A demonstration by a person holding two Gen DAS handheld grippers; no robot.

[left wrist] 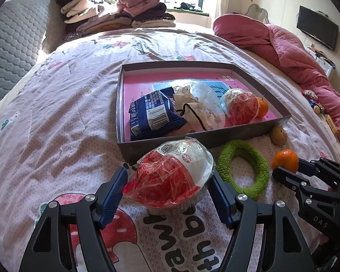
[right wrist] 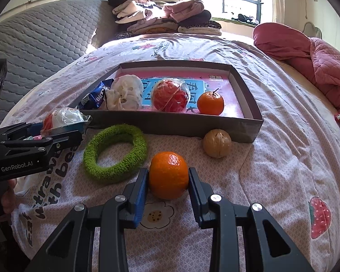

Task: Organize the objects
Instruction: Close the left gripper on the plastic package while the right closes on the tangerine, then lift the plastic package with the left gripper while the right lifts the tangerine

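Two oranges (right wrist: 168, 175), two wrapped balls (left wrist: 172, 174); right gripper (right wrist: 168, 184) clamps one orange; left gripper (left wrist: 170, 187) one ball.

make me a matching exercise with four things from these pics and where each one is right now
Things:
1. wrapped red and white packet
2. loose orange
3. walnut
4. blue snack bag

Places:
A. inside the box
B. between the fingers of the right gripper
C. on the bedsheet, just outside the box's near right corner
D. between the fingers of the left gripper

Pairs: 1-D, 2-B, 3-C, 4-A
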